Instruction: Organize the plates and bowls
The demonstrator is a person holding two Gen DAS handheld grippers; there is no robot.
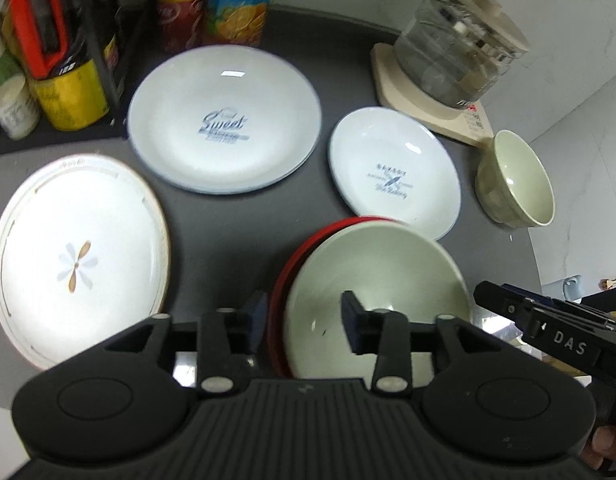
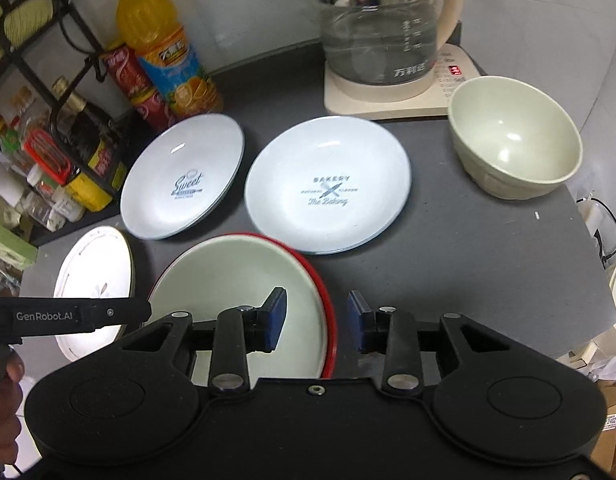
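Red-rimmed bowl [image 2: 243, 280] sat at near edge of dark worktop [image 2: 488, 260], just below bakery plate [image 2: 328, 188]. Left hand-held gripper [image 1: 303, 320] & right hand-held gripper [image 2: 316, 320] both had jaws apart, straddling opposite rims, nothing clamped yet. Judgement: close on rim squarely, lift level, avoid knocking plate; green bowl [image 2: 516, 136] prob. stacking partner.

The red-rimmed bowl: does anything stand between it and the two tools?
Nothing visible does. The red-rimmed bowl sits directly ahead of both open tools. The left tool straddles its near-left rim; the right tool straddles its right rim. The Bakery plate lies behind it.
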